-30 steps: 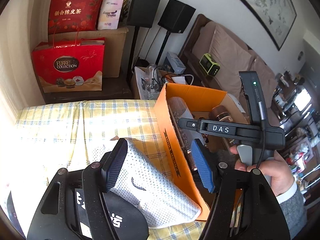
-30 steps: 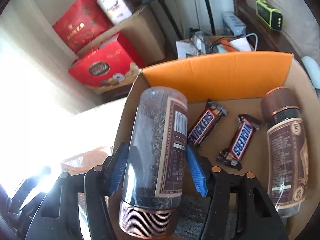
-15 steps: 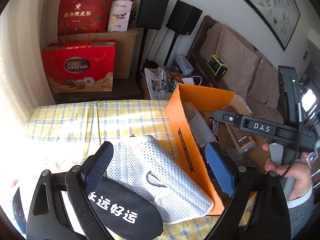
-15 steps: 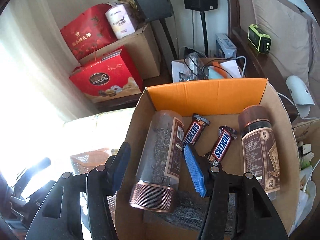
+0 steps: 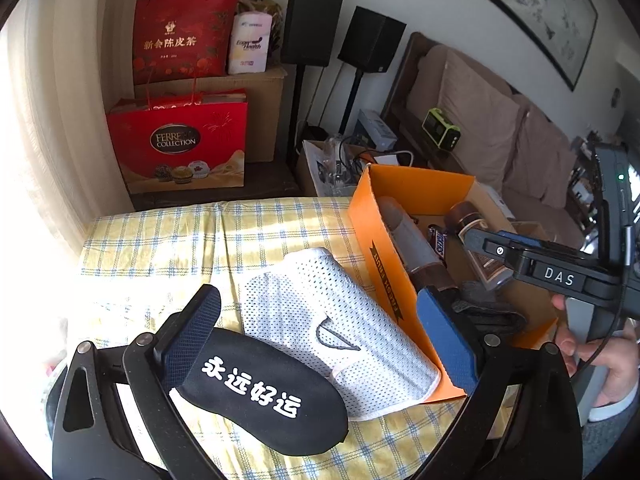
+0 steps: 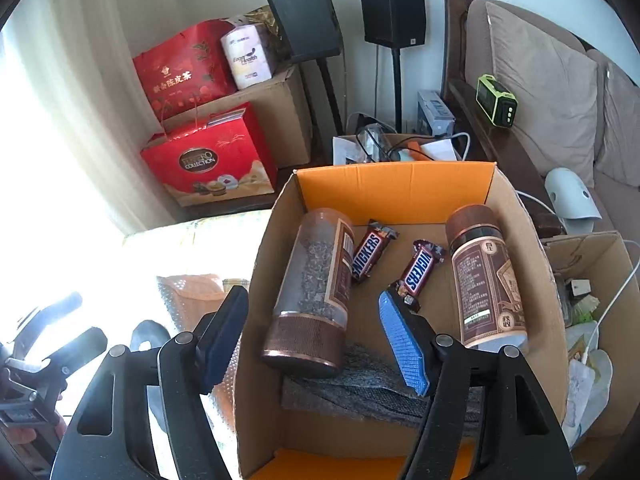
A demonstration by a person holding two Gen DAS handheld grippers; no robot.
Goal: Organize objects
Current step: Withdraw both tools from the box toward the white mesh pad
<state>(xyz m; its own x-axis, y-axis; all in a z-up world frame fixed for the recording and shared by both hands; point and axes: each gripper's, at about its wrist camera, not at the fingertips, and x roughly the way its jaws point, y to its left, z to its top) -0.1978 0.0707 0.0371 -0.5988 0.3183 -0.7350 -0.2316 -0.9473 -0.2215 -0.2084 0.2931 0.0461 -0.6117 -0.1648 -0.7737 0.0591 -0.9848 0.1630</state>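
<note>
Right gripper (image 6: 316, 338) gaping, empty, above orange box (image 6: 394, 178); seed jar (image 6: 316, 280) lies inside with 2 Snickers. Left gripper (image 5: 320, 336) wide open over white mesh cloth (image 5: 332, 328) beside box: descend straight, pinch mid-fold.

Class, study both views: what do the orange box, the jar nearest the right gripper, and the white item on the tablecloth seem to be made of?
Orange box: corrugated cardboard, matte; brown inside, creased flaps.
Jar: probably clear plastic or glass, contents visible; ribbed coppery lid looks metallic.
White item: perforated mesh fabric, soft, stitched hem.
</note>
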